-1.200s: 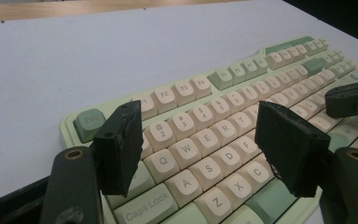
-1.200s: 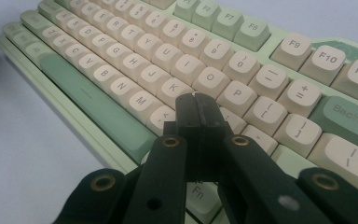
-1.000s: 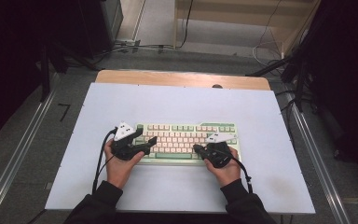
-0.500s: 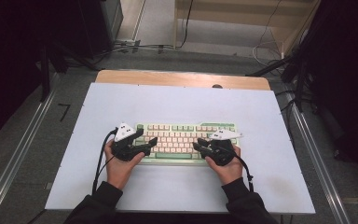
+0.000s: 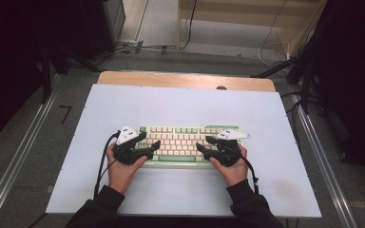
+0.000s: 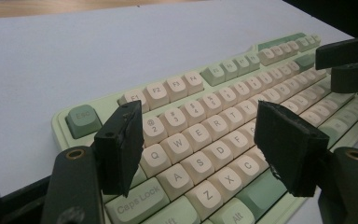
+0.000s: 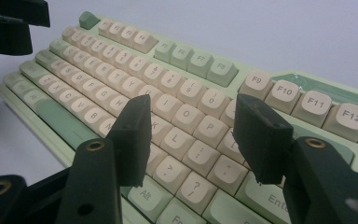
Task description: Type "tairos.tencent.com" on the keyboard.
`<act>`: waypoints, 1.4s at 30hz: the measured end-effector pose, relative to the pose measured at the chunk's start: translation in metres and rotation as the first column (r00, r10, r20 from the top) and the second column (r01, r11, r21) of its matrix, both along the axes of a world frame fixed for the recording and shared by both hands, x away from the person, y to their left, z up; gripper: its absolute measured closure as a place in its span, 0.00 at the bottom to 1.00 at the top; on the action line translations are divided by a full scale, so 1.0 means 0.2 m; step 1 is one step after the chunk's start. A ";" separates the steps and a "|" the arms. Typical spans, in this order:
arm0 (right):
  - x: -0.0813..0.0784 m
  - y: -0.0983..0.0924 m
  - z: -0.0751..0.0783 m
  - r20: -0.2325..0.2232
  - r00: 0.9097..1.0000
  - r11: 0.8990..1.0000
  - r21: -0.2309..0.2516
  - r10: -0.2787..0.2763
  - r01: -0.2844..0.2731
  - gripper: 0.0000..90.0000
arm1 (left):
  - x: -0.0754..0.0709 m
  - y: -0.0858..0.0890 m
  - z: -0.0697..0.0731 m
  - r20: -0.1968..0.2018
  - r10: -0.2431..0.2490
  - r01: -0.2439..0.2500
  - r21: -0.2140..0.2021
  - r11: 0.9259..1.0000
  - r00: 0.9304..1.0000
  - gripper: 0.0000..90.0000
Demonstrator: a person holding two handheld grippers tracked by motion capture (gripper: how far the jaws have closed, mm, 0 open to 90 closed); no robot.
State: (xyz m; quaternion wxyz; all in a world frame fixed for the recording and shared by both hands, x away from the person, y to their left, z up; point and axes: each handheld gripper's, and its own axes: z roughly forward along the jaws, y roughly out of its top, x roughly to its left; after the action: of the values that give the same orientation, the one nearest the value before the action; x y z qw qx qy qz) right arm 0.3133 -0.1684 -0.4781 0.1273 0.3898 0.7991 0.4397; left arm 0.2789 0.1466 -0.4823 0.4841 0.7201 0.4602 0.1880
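Over the near half of a pale blue-white table (image 5: 180, 102), the left gripper (image 5: 150, 145) hangs above the left end of a mint-green keyboard (image 5: 190, 159), its two matte black jaws spread wide with nothing between them. In the left gripper view (image 6: 200, 140), the square, rough-edged pads frame the cream keycaps from Q to C without touching them. The right gripper (image 5: 204, 143) hovers over the keyboard's right end; its jaws have just been opening and stand apart, empty, above the keys around L and P in the right gripper view (image 7: 193, 140). Each tool carries a grey three-cornered plate and trails a black cable past a dark sleeve. The keyboard lies flat, centred left to right on the near part of the table, its rounded cream keys broken by green modifier and function keys. In the high view the hands cover both lower corners of the keyboard, and its legends are too small to read. The gripper views cut off the board's near edge. A strip of bare wood (image 5: 185, 80) edges the table's far side.
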 end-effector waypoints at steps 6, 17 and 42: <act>0.01 0.01 0.00 -0.001 1.000 1.000 -0.001 -0.001 0.001 0.50 | -0.01 -0.01 0.00 -0.005 -0.037 0.037 -0.007 0.999 0.999 0.50; 0.01 0.01 0.00 -0.003 1.000 1.000 0.000 -0.002 0.002 0.50 | -0.02 -0.03 0.00 -0.025 -0.110 0.110 -0.011 0.994 0.994 0.96; -0.02 -0.01 0.00 -0.001 1.000 1.000 0.000 -0.013 0.013 0.50 | 0.14 -0.23 -0.03 -0.048 -0.143 0.144 0.021 0.989 0.989 1.00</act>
State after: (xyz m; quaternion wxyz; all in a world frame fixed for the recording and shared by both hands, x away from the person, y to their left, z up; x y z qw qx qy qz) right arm 0.3093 -0.1697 -0.4784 0.1296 0.3953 0.7965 0.4388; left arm 0.3065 0.0998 -0.4893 0.4769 0.7612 0.4160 0.1414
